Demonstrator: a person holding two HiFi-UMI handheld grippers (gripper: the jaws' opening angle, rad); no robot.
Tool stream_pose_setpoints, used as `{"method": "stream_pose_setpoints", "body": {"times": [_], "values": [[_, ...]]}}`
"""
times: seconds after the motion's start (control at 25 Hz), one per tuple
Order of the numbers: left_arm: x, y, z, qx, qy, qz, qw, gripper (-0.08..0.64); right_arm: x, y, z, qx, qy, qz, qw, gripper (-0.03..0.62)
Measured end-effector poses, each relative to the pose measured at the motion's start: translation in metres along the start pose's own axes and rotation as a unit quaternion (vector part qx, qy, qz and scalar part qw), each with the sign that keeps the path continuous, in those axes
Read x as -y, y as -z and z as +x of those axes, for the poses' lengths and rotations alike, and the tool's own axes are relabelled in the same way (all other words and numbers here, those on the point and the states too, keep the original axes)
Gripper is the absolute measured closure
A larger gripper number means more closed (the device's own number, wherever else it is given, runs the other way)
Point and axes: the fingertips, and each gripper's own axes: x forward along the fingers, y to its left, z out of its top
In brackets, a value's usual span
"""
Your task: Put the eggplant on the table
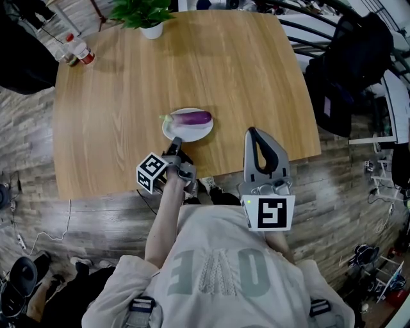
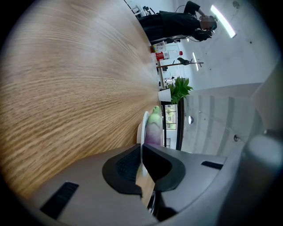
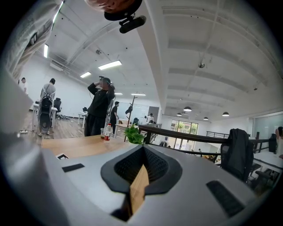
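Observation:
A purple eggplant [image 1: 193, 118] with a green stem lies on a small white plate [image 1: 184, 133] near the front edge of the wooden table [image 1: 122, 96]. My left gripper [image 1: 175, 142] reaches the plate's near rim and is shut on it. In the left gripper view the thin white plate [image 2: 142, 128] edge runs between the pads of the left gripper [image 2: 141, 152], with the eggplant [image 2: 154, 130] just beyond. My right gripper [image 1: 255, 133] hovers over the table's front edge to the right of the plate, shut and holding nothing. In its own view the right gripper [image 3: 142, 149] points level into the room.
A potted plant [image 1: 145, 14] stands at the table's far edge and a bottle [image 1: 81, 50] at its far left corner. A dark chair with a jacket [image 1: 349, 64] sits off the table's right side. People stand farther back in the room [image 3: 99, 108].

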Motion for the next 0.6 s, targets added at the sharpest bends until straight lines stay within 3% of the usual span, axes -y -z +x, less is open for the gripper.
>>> {"method": "stream_pose_setpoints", "body": {"times": [0.6], "values": [[-0.0093,-0.0023,0.0047,0.005,-0.031,-0.015,0.9994,0.541,0.002,0.0015,-0.0017,0.0,0.004,0.005,1.0,0.574]]}}
